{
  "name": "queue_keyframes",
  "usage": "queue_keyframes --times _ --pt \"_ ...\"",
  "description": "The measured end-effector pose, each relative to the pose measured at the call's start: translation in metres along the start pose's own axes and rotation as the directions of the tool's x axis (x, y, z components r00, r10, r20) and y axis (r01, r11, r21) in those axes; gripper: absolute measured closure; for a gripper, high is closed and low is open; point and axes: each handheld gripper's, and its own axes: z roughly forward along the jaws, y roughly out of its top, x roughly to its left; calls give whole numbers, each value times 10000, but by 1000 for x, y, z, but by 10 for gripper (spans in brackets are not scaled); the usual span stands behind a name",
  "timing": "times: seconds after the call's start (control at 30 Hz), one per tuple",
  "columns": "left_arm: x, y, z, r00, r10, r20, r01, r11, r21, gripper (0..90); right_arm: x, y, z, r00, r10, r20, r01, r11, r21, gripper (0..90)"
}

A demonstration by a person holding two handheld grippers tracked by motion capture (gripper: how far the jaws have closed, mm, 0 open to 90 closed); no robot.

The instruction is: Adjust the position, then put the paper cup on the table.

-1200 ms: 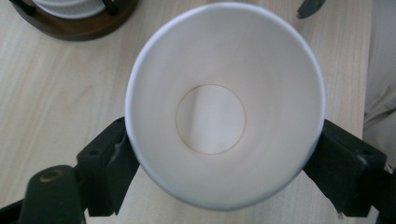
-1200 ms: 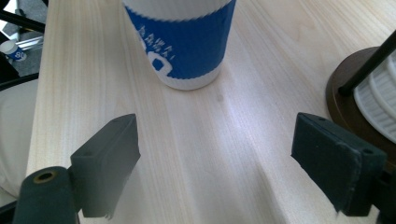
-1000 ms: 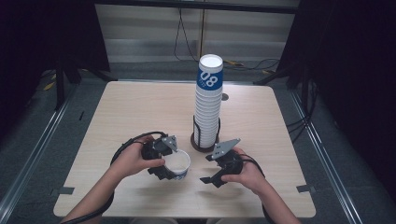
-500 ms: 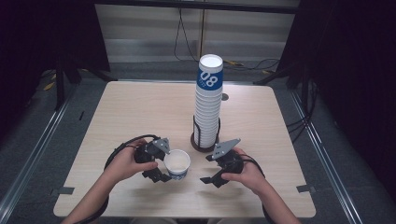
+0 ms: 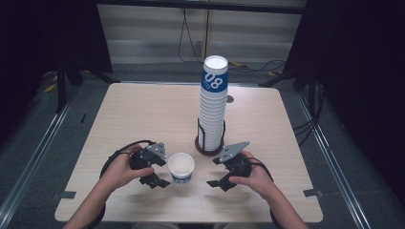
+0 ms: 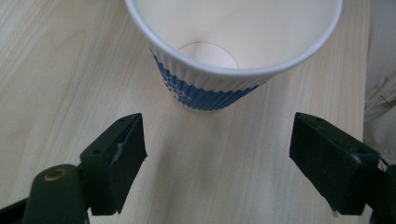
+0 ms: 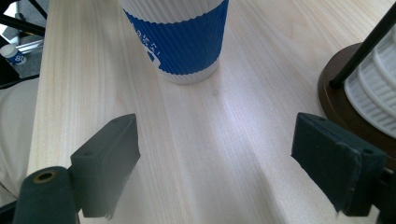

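Observation:
A white paper cup with a blue ribbed band (image 5: 180, 167) stands upright and empty near the table's front edge, between my two grippers. My left gripper (image 5: 161, 168) lies just left of it, open; in the left gripper view the cup (image 6: 219, 70) stands a little ahead of the gripper (image 6: 217, 140), outside the jaws. My right gripper (image 5: 216, 171) rests to the cup's right, open with nothing in it; its own view has the cup (image 7: 180, 42) ahead of the gripper (image 7: 215, 140). A tall stack of the same cups (image 5: 213, 102) rises in a dark wire holder (image 5: 209, 147) behind.
The holder's brown base (image 7: 334, 91) sits close by the right gripper's right jaw. The light wooden table (image 5: 143, 109) stretches bare to the back and left. Dark floor with cables surrounds the table, and a small cup (image 7: 10, 52) lies beyond its edge.
My left gripper has drawn back to the left and toward the front edge, away from the cup. The cup, the stack and the right hand have stayed put.

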Motion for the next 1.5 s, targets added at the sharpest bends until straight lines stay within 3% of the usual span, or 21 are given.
queue_keyframes --times 0.33,0.7,0.8,1.2,1.5 --pt "1 -10 -5 9999 -87 -94 86 9999 -55 185 0 1 -3 10000 37 20 -37 10000 -48 144" --pt "3 -24 -5 9989 -464 13 464 9983 -362 186 -3 -4 -8 9998 129 129 -128 9999 -96 144" --pt "3 -26 -5 9992 -387 -56 384 9984 -409 186 -3 -5 -9 9997 176 171 -173 9998 -125 144" --pt "6 -47 -8 9980 -640 -16 637 9960 -626 186 -7 -17 -21 9985 432 342 -425 9988 -224 144" --pt "11 -59 -13 9964 -849 -75 836 9909 -1052 182 -10 -29 -30 9959 731 535 -714 9969 -322 144"
